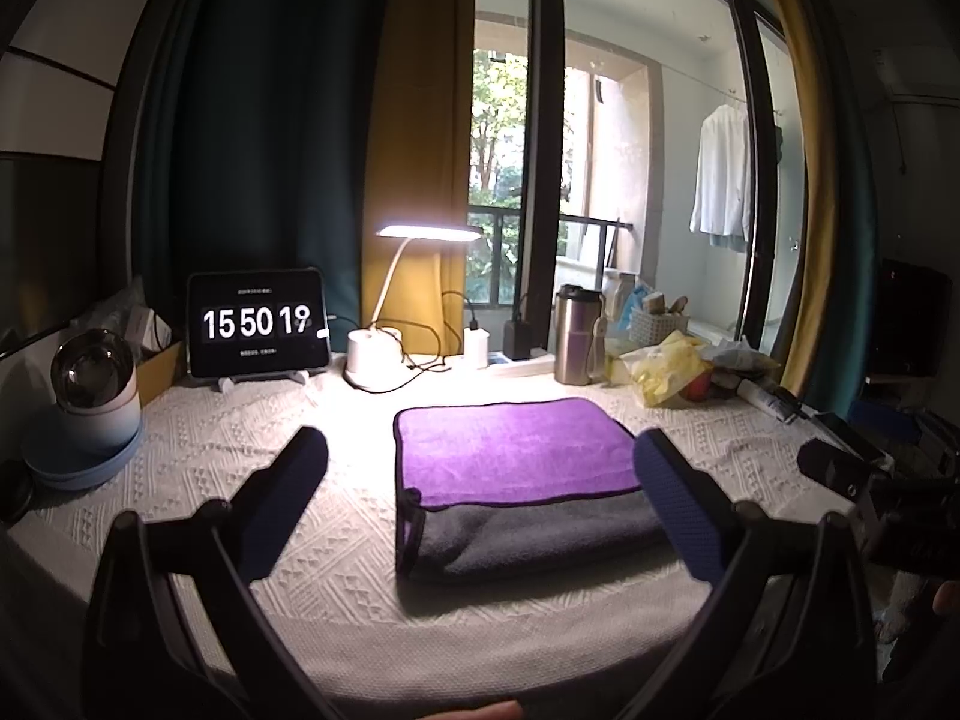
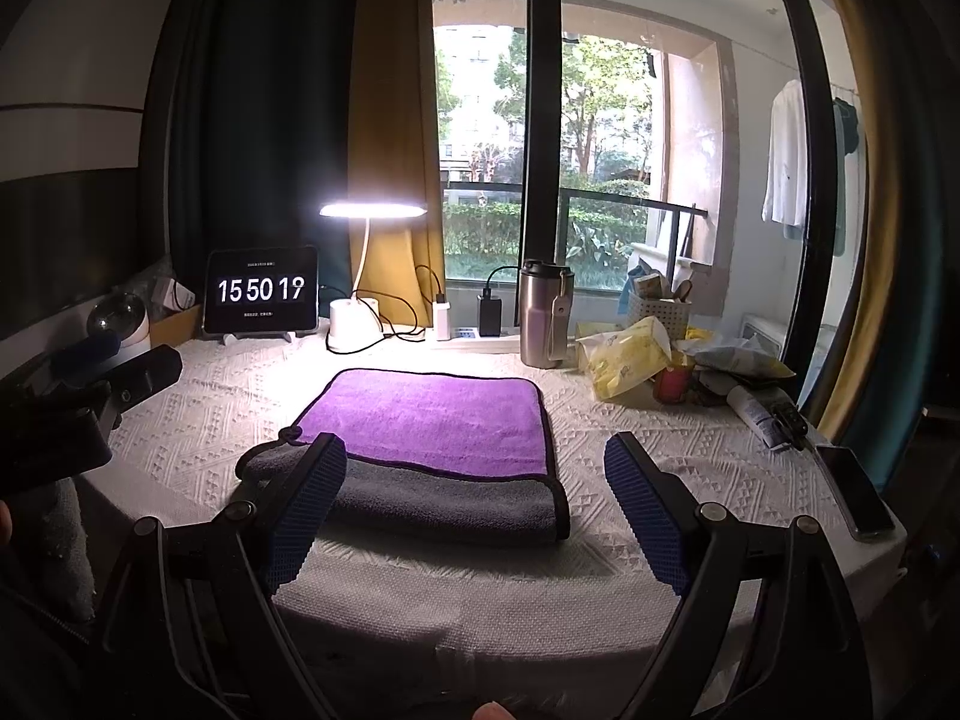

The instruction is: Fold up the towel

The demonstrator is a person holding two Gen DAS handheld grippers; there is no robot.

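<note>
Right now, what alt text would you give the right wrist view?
A folded purple and grey towel lies flat on a white textured tablecloth, with the right gripper hovering near it, jaws open and empty. Behind it stand a lit desk lamp and a tablet clock.

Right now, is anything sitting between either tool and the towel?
Nothing visible. The towel lies folded on the white cloth directly ahead of the open left tool and right tool; the clutter sits behind and beside it.

desk lamp [image 1: 429, 232] glares; window [image 2: 600, 138] bright, fisheye edges dark.
</note>
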